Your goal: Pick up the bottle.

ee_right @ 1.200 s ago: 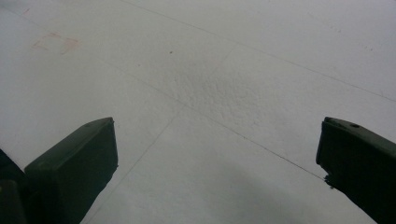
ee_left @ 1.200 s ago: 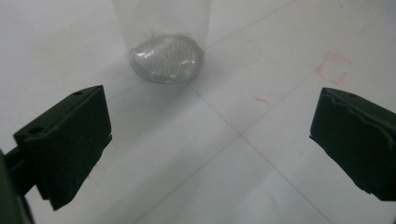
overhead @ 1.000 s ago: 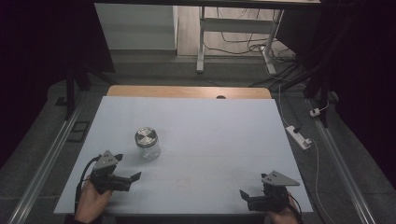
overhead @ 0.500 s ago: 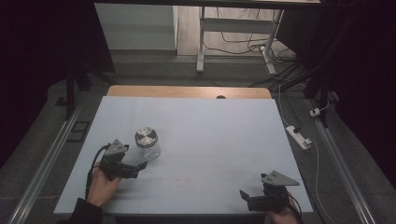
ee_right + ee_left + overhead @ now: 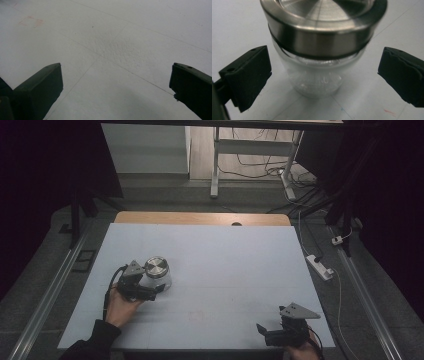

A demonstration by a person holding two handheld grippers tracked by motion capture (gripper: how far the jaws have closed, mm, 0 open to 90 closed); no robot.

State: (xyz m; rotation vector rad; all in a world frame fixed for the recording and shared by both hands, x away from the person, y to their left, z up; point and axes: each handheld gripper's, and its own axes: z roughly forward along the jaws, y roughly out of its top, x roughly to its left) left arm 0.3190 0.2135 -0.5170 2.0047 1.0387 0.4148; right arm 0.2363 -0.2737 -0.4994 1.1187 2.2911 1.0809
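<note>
Step in hand — approach for grasp. The jar stands upright on the table, left of centre, between the spread jaws of the left gripper, untouched. Next: close on the glass below the lid. The right gripper rests near the front edge — jaws apart, empty.

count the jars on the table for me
1. The glass jar with its metal lid stands on the left of the table, between the open jaws of the left tool.
</note>
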